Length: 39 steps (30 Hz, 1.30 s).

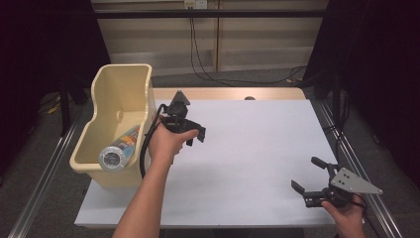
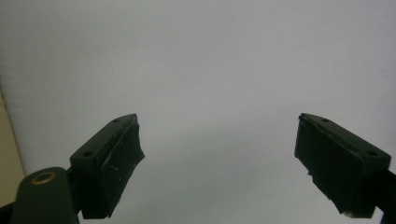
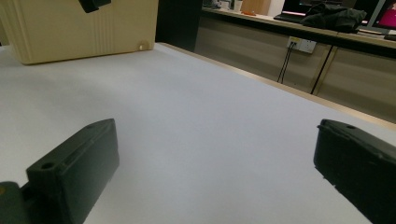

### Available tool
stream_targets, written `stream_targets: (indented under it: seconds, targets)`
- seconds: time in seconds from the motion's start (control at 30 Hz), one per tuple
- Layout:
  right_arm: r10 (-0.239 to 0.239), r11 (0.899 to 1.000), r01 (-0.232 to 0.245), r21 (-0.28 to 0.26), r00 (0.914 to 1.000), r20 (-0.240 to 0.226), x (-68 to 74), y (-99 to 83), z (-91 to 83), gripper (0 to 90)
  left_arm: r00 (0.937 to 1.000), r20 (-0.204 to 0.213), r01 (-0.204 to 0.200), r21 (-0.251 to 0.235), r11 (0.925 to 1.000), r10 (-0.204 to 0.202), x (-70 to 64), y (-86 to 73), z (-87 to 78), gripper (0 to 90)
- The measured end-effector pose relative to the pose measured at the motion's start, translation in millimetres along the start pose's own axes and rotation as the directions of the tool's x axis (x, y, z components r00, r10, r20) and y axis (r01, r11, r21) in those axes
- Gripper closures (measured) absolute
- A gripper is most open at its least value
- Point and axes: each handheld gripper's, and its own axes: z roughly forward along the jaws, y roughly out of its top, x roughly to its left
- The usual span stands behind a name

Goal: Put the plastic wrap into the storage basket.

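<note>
- The flat white matte board covering the wooden table is the largest thing here and lies bare, with nothing on it left to pick up
- The cream plastic bin with smooth rounded walls stands at the board's left edge, one end rising taller than the other
- Inside the bin lies a cylindrical can with a colourful printed label and a shiny metallic end, on its side; judging by that, the putting-away looks done
- The left gripper, black and hard-edged, hovers over the board just beside the bin, jaws spread wide and empty
- The right gripper sits near the board's front right corner, jaws likewise wide apart, holding nothing
</note>
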Motion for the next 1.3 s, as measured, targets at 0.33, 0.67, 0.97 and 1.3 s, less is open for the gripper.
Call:
stream_targets:
  seconds: [0.33,0.67,0.97,1.3]
  targets:
    - [-0.005,1.0,0.005,0.003,1.0,0.0,-0.2,-0.1,-0.1,0.0,0.9998,0.019,-0.004,0.011,0.9999,0.004,2.9,-11.6,25.6,13.6]
    - [-0.002,1.0,0.003,0.003,1.0,-0.003,-0.1,0.1,-0.4,0.0,0.9997,0.01,-0.022,0.027,0.9994,0.022,4.8,-22.3,41.1,13.6]
    - [-0.002,1.0,0.002,0.001,1.0,0.0,0.0,0.0,-0.2,0.0,0.9969,0.004,-0.079,-0.026,0.9966,0.079,5.9,-35.9,51.9,13.5]
    - [-0.002,1.0,0.002,0.002,1.0,-0.001,0.2,0.2,-0.4,0.0,0.9937,0.003,-0.111,-0.106,0.9881,0.112,10.5,-51.7,61.0,12.3]
